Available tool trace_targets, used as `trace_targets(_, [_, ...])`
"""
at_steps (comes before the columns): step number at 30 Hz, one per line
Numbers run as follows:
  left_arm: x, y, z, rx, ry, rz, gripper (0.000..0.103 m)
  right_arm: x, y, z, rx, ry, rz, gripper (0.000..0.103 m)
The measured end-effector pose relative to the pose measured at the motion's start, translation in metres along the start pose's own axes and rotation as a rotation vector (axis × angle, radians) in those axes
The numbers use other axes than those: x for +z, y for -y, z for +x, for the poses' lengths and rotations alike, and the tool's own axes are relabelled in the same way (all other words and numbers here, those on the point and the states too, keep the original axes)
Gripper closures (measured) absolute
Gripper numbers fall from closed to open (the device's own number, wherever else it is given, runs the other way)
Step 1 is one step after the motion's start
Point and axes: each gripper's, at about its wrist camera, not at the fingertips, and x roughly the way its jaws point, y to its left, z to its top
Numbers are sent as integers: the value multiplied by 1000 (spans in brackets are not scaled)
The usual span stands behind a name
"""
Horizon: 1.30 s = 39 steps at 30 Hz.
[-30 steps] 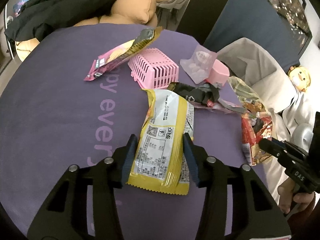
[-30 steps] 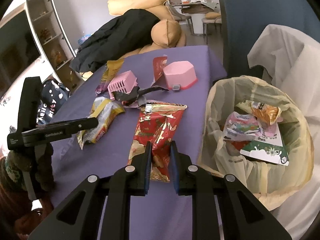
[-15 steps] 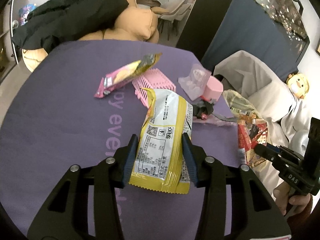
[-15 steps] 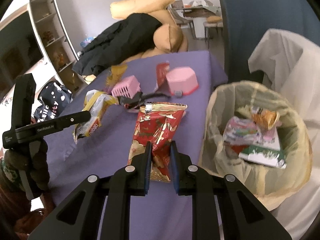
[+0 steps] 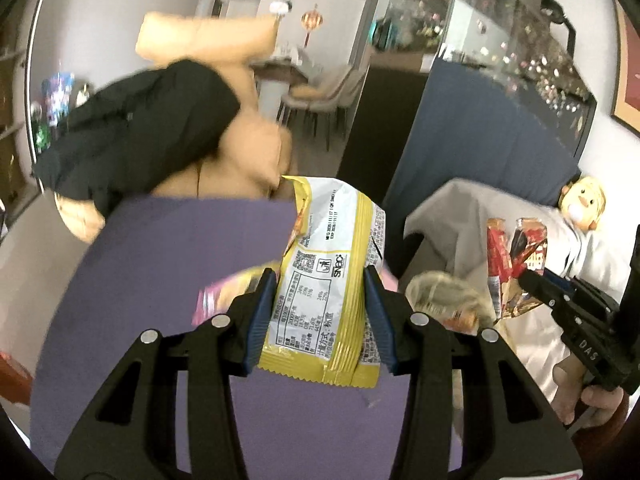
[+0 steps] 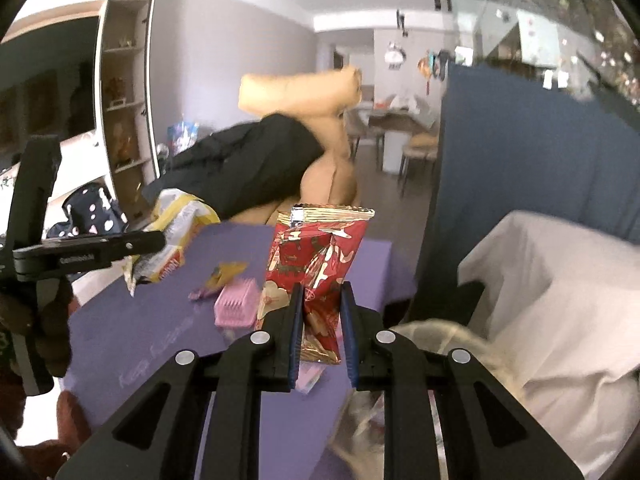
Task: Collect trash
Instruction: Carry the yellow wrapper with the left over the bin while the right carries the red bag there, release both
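left gripper (image 5: 320, 316) clamps yellow wrapper (image 5: 332, 272), right gripper (image 6: 320, 324) clamps red wrapper (image 6: 320, 264), both above tabletop (image 6: 160, 320). carry step; next, release over trash bag (image 6: 440, 336) beside tabletop.

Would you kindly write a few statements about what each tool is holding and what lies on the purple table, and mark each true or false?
1. The left tool is shut on a yellow wrapper. True.
2. The right tool stands open with nothing between its fingers. False: it is shut on a red wrapper.
3. A pink basket lies on the purple table. True.
4. The yellow wrapper lies flat on the table. False: it is held up off the table.
5. A black garment lies over the tan cushions beyond the table. True.
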Motion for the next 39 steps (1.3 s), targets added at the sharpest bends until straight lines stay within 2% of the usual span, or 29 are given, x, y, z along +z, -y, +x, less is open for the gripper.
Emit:
trace_targets(5, [22, 20, -4, -4, 68, -10, 61, 9, 15, -9, -32, 30, -8, 85])
trace_targets(10, [26, 47, 2, -30, 89, 4, 60, 6, 34, -15, -70, 36, -10, 85])
trace_targets(22, [13, 125, 64, -150, -9, 85, 60, -13, 92, -24, -184, 38, 53, 85])
trace_targets(28, [3, 155, 95, -195, -56, 99, 60, -24, 122, -25, -274, 23, 104, 85])
trace_targets(34, [-13, 173, 118, -223, -111, 122, 60, -42, 146, -27, -324, 7, 172, 85])
trace_targets(39, [-25, 166, 136, -225, -159, 114, 60, -57, 163, -21, -338, -26, 228, 85])
